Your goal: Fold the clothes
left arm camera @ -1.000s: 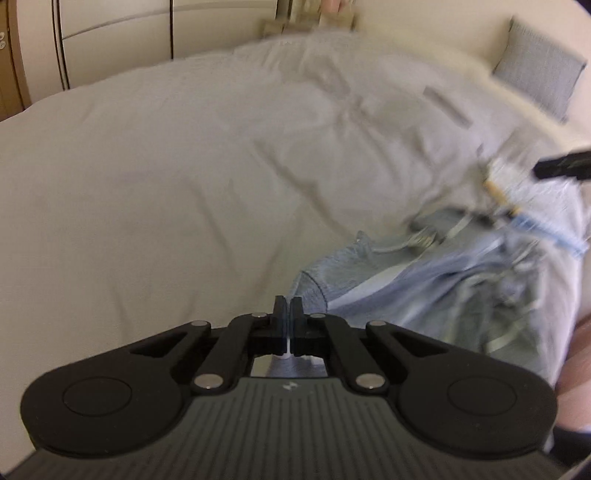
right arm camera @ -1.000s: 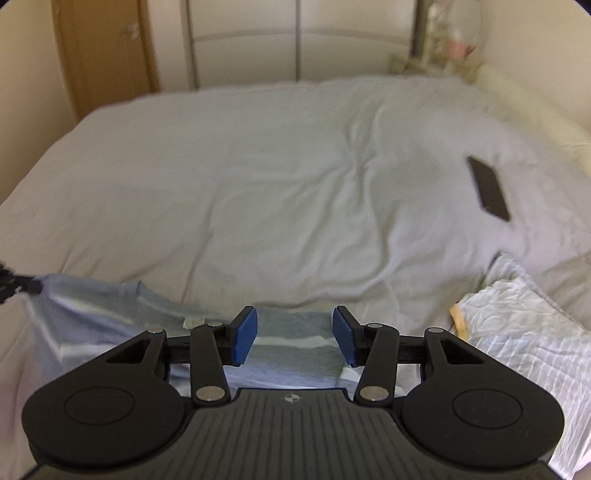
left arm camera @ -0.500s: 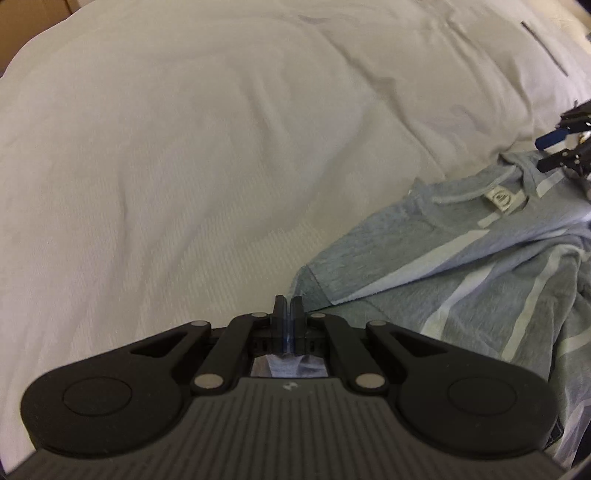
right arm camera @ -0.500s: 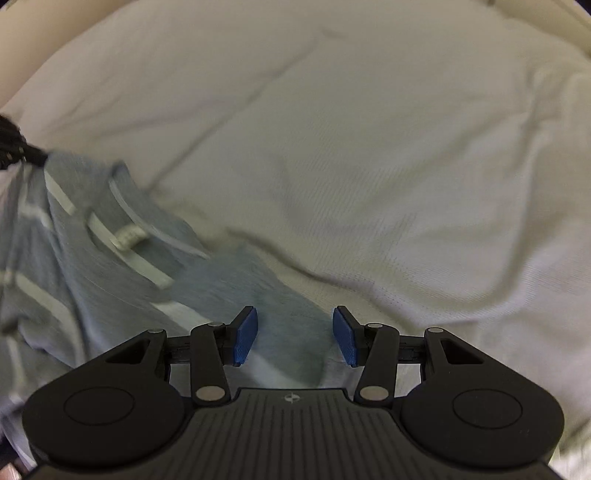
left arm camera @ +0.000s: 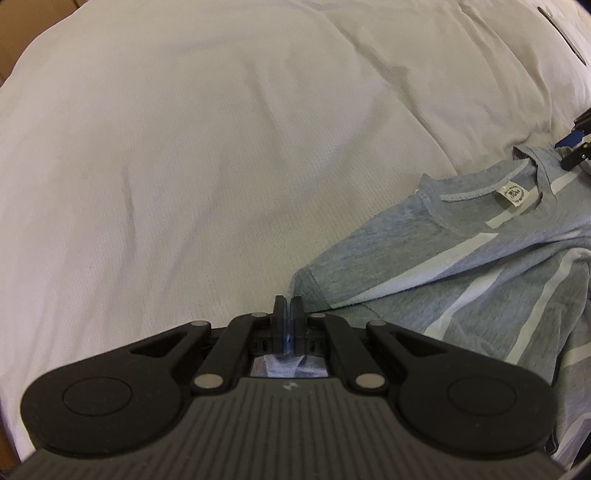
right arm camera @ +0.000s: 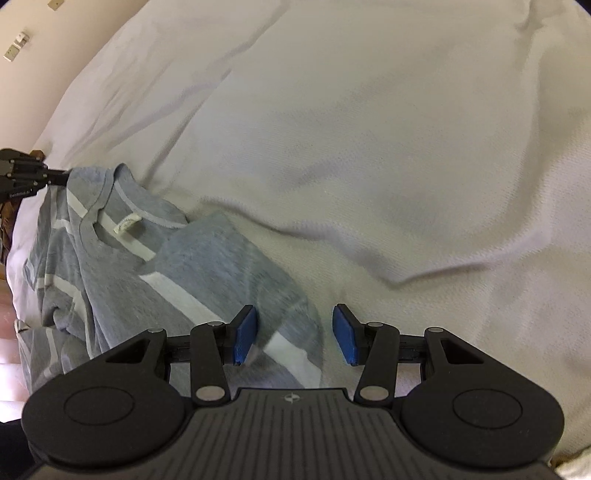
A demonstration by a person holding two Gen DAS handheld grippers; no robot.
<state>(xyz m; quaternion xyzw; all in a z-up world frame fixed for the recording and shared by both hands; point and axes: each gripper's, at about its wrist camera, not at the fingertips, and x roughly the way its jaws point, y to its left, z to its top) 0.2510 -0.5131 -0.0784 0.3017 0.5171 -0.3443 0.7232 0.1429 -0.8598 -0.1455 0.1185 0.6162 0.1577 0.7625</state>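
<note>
We hold the striped grey T-shirt (left arm camera: 461,258) by one sleeve in the clamped left hand-held gripper (left arm camera: 287,317), right hand-held gripper (right arm camera: 291,334) agape over the other sleeve, presumably to spread it on the bed (right arm camera: 406,147).

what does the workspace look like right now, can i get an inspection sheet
surface: bed sheet, off-white, wrinkled, covers the whole work area.
job's things: grey striped t-shirt lies rumpled near the bed edge, collar and neck label facing up, one sleeve spread out flat.
clutter: dark flat object on the sheet at the far side; too small to identify.
grippers: left claw shut on the t-shirt's sleeve edge; right claw open, pads apart over the other sleeve.
cables: nothing seen.
surroundings: pale wall with switch plates beyond the bed.
</note>
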